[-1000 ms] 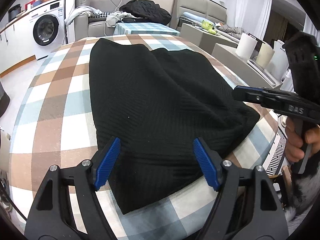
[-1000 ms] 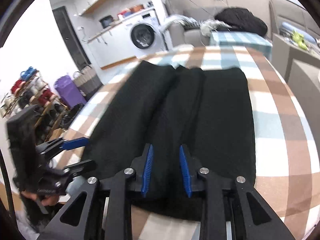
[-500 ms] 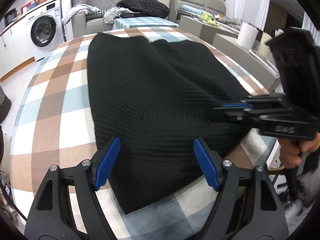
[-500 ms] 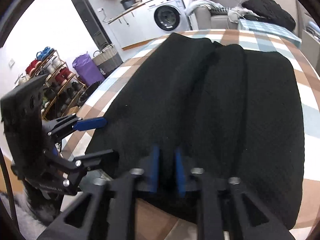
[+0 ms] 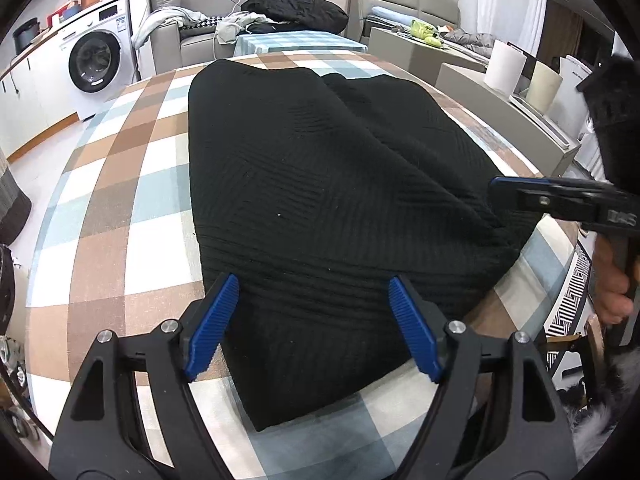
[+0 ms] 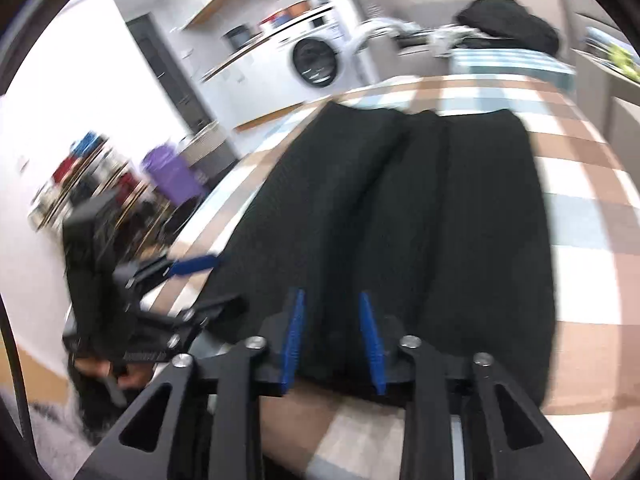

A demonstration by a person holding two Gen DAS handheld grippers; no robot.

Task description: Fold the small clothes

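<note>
A black ribbed knit garment (image 5: 328, 200) lies folded lengthwise on the checked tablecloth (image 5: 120, 208). My left gripper (image 5: 312, 328) is open, its blue pads straddling the garment's near left corner just above the cloth. My right gripper (image 6: 332, 340) is open with a narrow gap, its pads over the garment's near edge (image 6: 400, 220), nothing clamped between them. The right gripper also shows in the left wrist view (image 5: 560, 204) at the garment's right edge. The left gripper shows in the right wrist view (image 6: 176, 292), blurred.
A washing machine (image 5: 96, 64) stands back left. A sofa with a black pile of clothes (image 5: 296, 4) is behind the table. Paper rolls (image 5: 506, 68) stand at the right. A shoe rack and purple bin (image 6: 172, 172) are at the left of the right wrist view.
My right gripper was nearly shut over the garment's edge half a second ago and has opened a little. It shifted back toward the table's edge. The left gripper has stayed in place, open.
</note>
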